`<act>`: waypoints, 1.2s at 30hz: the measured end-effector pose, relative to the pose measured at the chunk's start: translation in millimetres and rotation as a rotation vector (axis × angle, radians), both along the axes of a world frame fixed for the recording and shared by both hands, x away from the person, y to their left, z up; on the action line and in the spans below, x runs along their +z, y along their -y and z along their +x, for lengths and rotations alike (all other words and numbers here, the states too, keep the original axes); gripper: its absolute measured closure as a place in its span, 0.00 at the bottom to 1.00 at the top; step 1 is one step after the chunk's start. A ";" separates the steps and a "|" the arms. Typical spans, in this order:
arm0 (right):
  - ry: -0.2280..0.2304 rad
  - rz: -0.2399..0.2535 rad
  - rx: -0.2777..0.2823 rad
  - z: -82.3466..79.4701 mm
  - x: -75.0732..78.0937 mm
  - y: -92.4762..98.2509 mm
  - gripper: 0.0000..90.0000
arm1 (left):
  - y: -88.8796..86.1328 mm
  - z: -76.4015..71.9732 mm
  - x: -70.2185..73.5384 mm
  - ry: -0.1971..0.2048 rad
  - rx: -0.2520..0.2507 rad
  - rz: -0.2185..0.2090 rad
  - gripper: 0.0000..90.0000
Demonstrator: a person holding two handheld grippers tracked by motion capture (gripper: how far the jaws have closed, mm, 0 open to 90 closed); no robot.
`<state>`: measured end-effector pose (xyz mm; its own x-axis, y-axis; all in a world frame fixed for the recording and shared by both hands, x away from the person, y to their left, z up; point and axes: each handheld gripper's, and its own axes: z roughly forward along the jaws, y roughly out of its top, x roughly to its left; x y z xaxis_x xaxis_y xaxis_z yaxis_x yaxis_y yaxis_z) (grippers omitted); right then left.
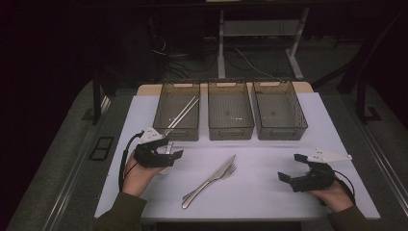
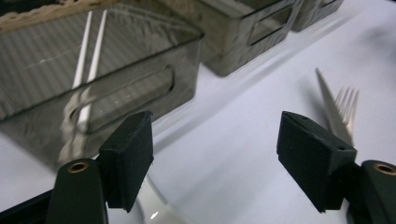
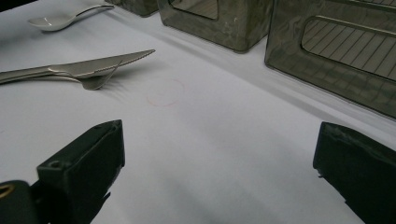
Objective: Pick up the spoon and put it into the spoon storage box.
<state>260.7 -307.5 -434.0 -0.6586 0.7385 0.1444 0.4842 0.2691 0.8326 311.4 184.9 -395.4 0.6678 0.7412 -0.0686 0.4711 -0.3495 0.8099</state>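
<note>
One spoon [image 3: 63, 18], handle toward bins.

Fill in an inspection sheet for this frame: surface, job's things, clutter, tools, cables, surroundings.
Surface: white table top, flat, faint pink ring mark in the right gripper view.
Job's things: white spoon lying below the left tool; knife and fork lying together mid-table; three smoky bins in a row, the left bin holding chopsticks.
Clutter: nothing seen.
Tools: left tool open over the spoon, nothing between the jaws; right tool open, resting apart at the right.
Cables: one black cable trailing from each tool; more on the floor behind.
Surroundings: dark room, desk legs beyond the table.
</note>
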 end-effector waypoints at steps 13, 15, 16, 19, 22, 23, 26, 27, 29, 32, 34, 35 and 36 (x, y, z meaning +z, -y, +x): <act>-0.004 -0.003 0.001 0.9 -0.8 -1.5 0.02 | -35.5 17.3 -23.2 -0.055 0.093 0.067 0.77; -0.005 -0.004 0.000 1.4 -0.8 -1.7 0.02 | -39.1 24.8 -27.7 -0.074 0.108 0.077 0.85; -0.004 -0.004 0.002 1.5 -0.8 -1.8 0.02 | -40.2 28.3 -29.8 -0.086 0.118 0.075 0.88; -0.005 -0.007 0.003 1.5 -1.1 -2.5 0.02 | -42.6 38.2 -34.9 -0.111 0.130 0.079 0.97; -0.002 -0.008 0.004 2.0 -1.4 -2.7 0.02 | -41.5 46.1 -39.7 -0.134 0.134 0.080 0.99; -0.001 -0.008 0.003 2.1 -1.5 -2.7 0.02 | -41.0 48.2 -41.4 -0.140 0.134 0.083 0.99; -0.001 -0.007 0.003 2.2 -1.7 -2.7 0.02 | -37.5 52.5 -45.8 -0.148 0.137 0.088 0.99; -0.001 -0.007 0.003 2.2 -1.6 -2.6 0.02 | -37.0 53.4 -46.8 -0.149 0.136 0.091 0.99; -0.006 -0.007 0.002 1.5 -1.2 -2.7 0.02 | -35.8 54.9 -48.1 -0.150 0.133 0.098 0.99; -0.008 -0.003 -0.001 1.4 -0.9 -2.6 0.02 | -33.2 57.1 -48.8 -0.160 0.125 0.100 0.99; -0.005 -0.004 0.000 1.9 -1.1 -2.3 0.02 | -29.8 57.7 -48.8 -0.163 0.121 0.092 0.99; -0.006 -0.005 0.000 1.8 -1.1 -2.3 0.02 | -28.3 57.9 -48.6 -0.161 0.113 0.094 0.99; -0.005 -0.004 0.000 1.8 -1.0 -2.3 0.02 | -27.0 57.9 -48.1 -0.161 0.106 0.102 0.98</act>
